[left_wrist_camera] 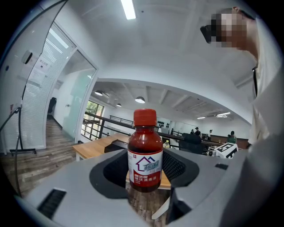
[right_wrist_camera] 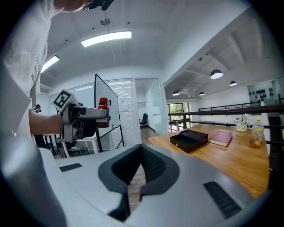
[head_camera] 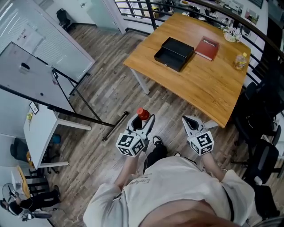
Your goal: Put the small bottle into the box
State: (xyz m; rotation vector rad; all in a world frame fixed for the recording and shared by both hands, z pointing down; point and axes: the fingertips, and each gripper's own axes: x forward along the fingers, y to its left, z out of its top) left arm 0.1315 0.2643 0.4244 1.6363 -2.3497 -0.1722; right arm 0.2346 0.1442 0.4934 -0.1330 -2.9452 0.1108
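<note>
A small dark-red bottle (left_wrist_camera: 144,153) with a red cap and a white label stands upright between the jaws of my left gripper (left_wrist_camera: 144,177), which is shut on it. In the head view the bottle's cap (head_camera: 142,113) shows at the tip of the left gripper (head_camera: 141,123), held over the floor short of the table. The open black box (head_camera: 174,53) lies on the wooden table (head_camera: 208,84), also seen as the box (right_wrist_camera: 189,140) in the right gripper view. My right gripper (head_camera: 190,123) is shut and empty, its jaws meeting (right_wrist_camera: 141,153).
A red book (head_camera: 207,48) lies right of the box, and a yellowish bottle (head_camera: 240,61) stands near the table's right edge. A whiteboard on a stand (head_camera: 33,80) is at the left. A railing (head_camera: 146,11) runs behind the table.
</note>
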